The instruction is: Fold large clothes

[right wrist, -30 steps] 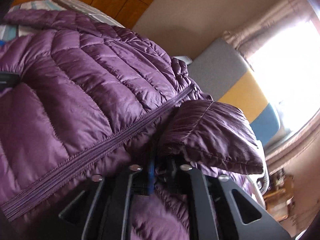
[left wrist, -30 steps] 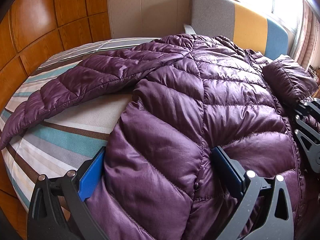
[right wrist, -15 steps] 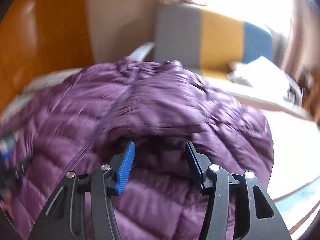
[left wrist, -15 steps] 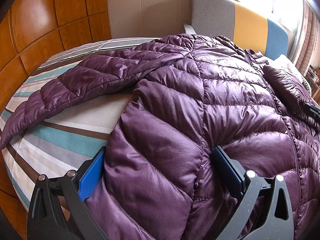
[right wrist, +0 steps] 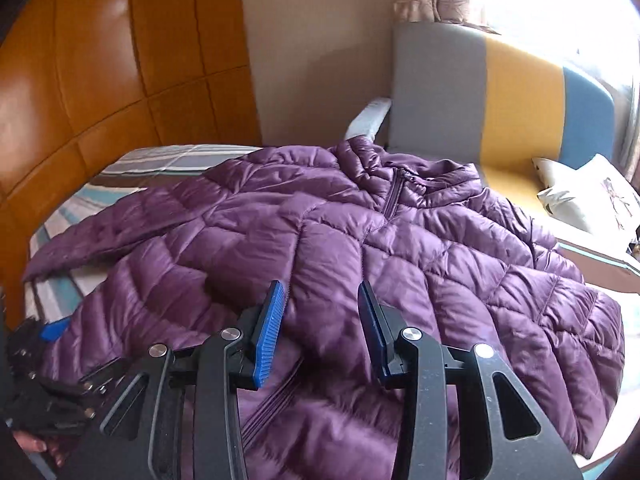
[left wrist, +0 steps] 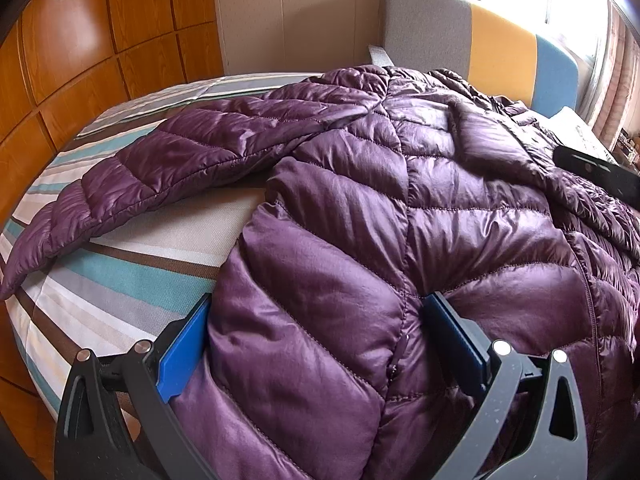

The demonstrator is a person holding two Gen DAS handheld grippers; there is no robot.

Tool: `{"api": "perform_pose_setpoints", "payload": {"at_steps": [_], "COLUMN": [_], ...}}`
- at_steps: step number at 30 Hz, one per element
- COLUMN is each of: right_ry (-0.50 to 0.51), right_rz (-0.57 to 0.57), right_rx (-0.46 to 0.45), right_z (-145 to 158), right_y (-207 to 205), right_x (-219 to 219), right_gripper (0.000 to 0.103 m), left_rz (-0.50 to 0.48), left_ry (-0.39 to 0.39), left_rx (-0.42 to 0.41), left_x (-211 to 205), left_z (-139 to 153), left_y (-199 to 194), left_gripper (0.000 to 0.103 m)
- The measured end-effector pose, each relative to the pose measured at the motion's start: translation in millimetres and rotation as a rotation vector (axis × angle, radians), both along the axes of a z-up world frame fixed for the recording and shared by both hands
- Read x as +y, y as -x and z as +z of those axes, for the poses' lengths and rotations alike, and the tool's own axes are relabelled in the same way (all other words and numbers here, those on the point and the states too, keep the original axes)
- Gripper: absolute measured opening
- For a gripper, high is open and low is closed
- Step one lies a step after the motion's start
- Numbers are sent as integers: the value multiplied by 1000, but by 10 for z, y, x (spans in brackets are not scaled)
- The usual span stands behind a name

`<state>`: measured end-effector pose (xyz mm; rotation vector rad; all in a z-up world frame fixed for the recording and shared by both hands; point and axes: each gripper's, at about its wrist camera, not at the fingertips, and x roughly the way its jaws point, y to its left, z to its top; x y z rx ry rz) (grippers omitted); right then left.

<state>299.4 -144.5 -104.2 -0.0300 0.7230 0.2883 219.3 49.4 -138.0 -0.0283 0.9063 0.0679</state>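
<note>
A purple quilted puffer jacket (left wrist: 400, 208) lies front up on a striped bed, zipper (right wrist: 394, 194) closed at the collar. Its left sleeve (left wrist: 168, 168) stretches out to the left over the sheet. Its right sleeve (right wrist: 480, 264) lies folded across the body. My left gripper (left wrist: 316, 344) is open, its blue pads on either side of the jacket's lower left hem. My right gripper (right wrist: 320, 320) is open and empty, hovering just above the jacket's middle; part of it shows in the left wrist view (left wrist: 600, 172). The left gripper also shows in the right wrist view (right wrist: 52, 330).
The striped bedsheet (left wrist: 104, 280) shows to the left of the jacket. A wooden panelled wall (left wrist: 80, 56) stands on the left. A grey, yellow and blue headboard (right wrist: 520, 96) is behind, with a white pillow (right wrist: 588, 196) at the right.
My right gripper let go of the right sleeve, which now lies folded over the jacket's body, then opened and pulled back over the jacket. My left gripper has not moved.
</note>
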Motion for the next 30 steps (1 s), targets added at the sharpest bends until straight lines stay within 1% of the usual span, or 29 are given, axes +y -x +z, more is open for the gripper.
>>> {"api": "perform_pose_setpoints", "payload": {"at_steps": [2, 3, 5, 6, 8, 9, 10, 13, 14, 15, 16, 17, 18, 19, 20, 21, 22, 23, 25, 26, 27, 28, 30], "right_ry": [-15, -19, -19, -12, 8, 14, 11, -58, -76, -90, -104, -111, -117, -117, -112, -108, -106, -105, -109, -115, -119, -116, -109], "right_rz": [-55, -89, -210, -293, -413, -472, -544, -712, -747, -765, -768, -760, -743, -717, -695, -671, -655, -641, -611, -595, -582, -572, -562], "right_rx": [-11, -16, -24, -24, -24, -23, -18, 5, 13, 19, 24, 25, 26, 33, 43, 55, 63, 68, 69, 71, 75, 81, 91], "right_z": [43, 60, 61, 65, 45, 22, 0, -73, -100, -115, -138, -154, -168, -177, -196, -213, -223, -227, -210, -206, -205, -217, -259], "right_y": [129, 186, 320, 391, 506, 554, 628, 815, 850, 871, 868, 858, 840, 794, 742, 682, 635, 586, 479, 442, 402, 350, 264], "right_x": [-151, -249, -535, -734, -1014, -1149, -1328, -1801, -1894, -1974, -2024, -2026, -2031, -2023, -2006, -1985, -1974, -1956, -1885, -1866, -1847, -1818, -1765], "right_gripper": [39, 39, 39, 39, 39, 39, 39, 39, 39, 39, 39, 39, 39, 40, 39, 39, 32, 30, 30, 30, 26, 26, 26], "left_rz": [4, -1, -5, -9, -45, -81, -94, -118, -127, -141, -165, -180, -194, -205, -216, -207, -198, -196, -178, -164, -146, -126, -118], "left_ry": [6, 9, 12, 20, 38, 45, 53, 82, 82, 83, 89, 92, 96, 104, 122, 120, 118, 132, 157, 152, 140, 130, 140], "left_rx": [26, 20, -11, -35, -83, -96, -95, -92, -85, -76, -57, -32, 11, 40, 61, 50, 32, 13, -16, -29, -42, -51, -28], "left_x": [-1, -12, -52, -87, -201, -297, -353, -573, -652, -727, -827, -902, -979, -1027, -1062, -1062, -1043, -1007, -880, -828, -759, -694, -620], "left_z": [58, 113, 230, 308, 462, 527, 551, 574, 568, 549, 508, 449, 356, 291, 246, 249, 275, 319, 383, 398, 401, 378, 278], "left_y": [-54, -86, -143, -181, -307, -425, -511, -878, -944, -1037, -1160, -1253, -1372, -1418, -1437, -1437, -1425, -1406, -1369, -1344, -1317, -1279, -1264], "left_gripper": [101, 101, 101, 101, 101, 101, 101, 99, 93, 83, 78, 70, 58, 48, 35, 23, 14, 9, 7, 7, 6, 6, 7]}}
